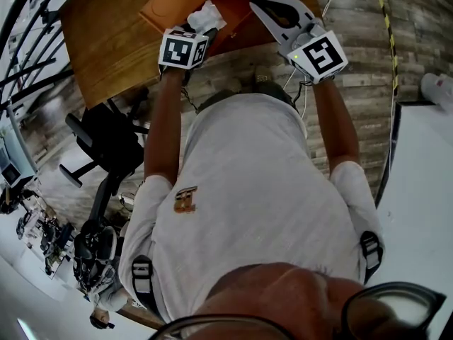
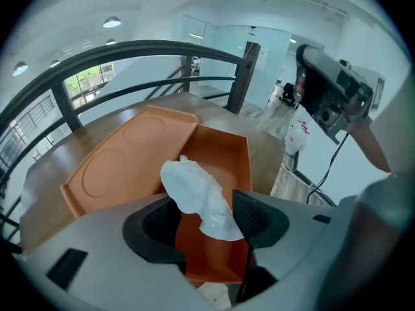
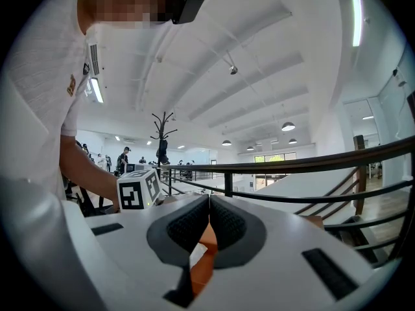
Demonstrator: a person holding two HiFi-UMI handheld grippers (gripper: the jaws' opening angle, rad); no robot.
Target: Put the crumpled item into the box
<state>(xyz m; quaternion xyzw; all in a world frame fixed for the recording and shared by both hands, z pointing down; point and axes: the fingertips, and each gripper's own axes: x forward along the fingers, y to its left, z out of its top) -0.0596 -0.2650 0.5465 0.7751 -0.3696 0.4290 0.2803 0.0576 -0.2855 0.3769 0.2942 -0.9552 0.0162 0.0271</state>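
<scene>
Left hand-held gripper (image 2: 203,207), jaws apart around crumpled tissue (image 2: 193,188) over half-hidden box (image 2: 224,153)

The left tool (image 2: 206,222) had its jaws apart. A white crumpled tissue (image 2: 194,190) was between them, its lower end at the right pad. Under it stood an open orange box (image 2: 224,151), its lid (image 2: 123,167) lying flat to the left on the wooden tabletop (image 2: 71,144).

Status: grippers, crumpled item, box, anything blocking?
Left gripper open, over the open orange cardboard box. Crumpled white paper wad between its parted jaws, above the box floor. Right gripper shut, beside the box. Nothing in the way.
</scene>
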